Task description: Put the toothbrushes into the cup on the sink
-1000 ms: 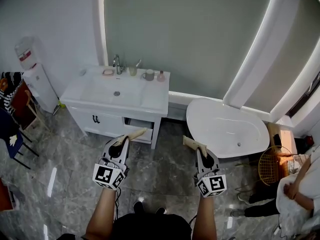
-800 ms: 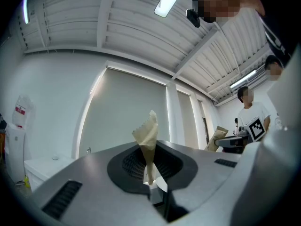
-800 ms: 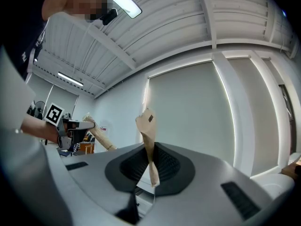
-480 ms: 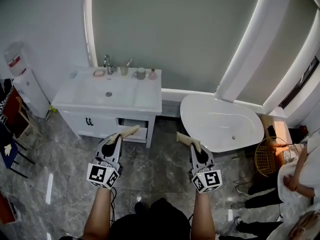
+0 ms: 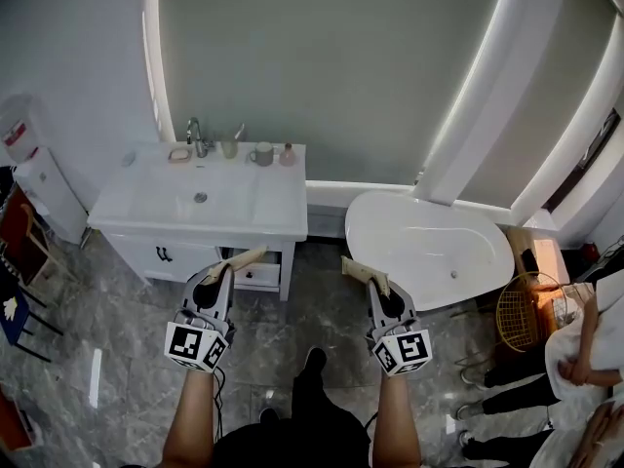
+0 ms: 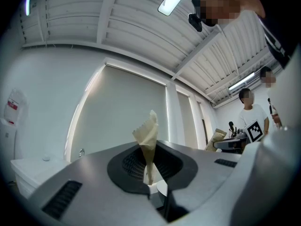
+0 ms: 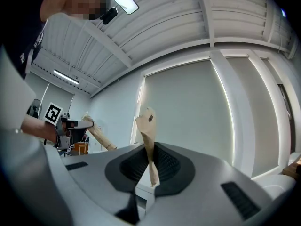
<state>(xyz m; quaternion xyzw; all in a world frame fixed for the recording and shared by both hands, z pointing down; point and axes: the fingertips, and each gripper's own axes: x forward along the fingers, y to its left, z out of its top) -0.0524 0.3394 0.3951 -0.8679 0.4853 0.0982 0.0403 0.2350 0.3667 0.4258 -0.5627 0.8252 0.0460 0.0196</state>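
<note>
The left claw (image 5: 226, 271) and right claw (image 5: 374, 289) each pinch a paper-wrapped toothbrush (image 5: 246, 256), pointed forward, seemingly for carrying to the sink (image 5: 146, 198) at upper left.

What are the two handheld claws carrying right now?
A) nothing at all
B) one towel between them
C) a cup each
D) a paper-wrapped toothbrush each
D: the left gripper pinches one paper-wrapped toothbrush, the right gripper a second toothbrush.
</note>
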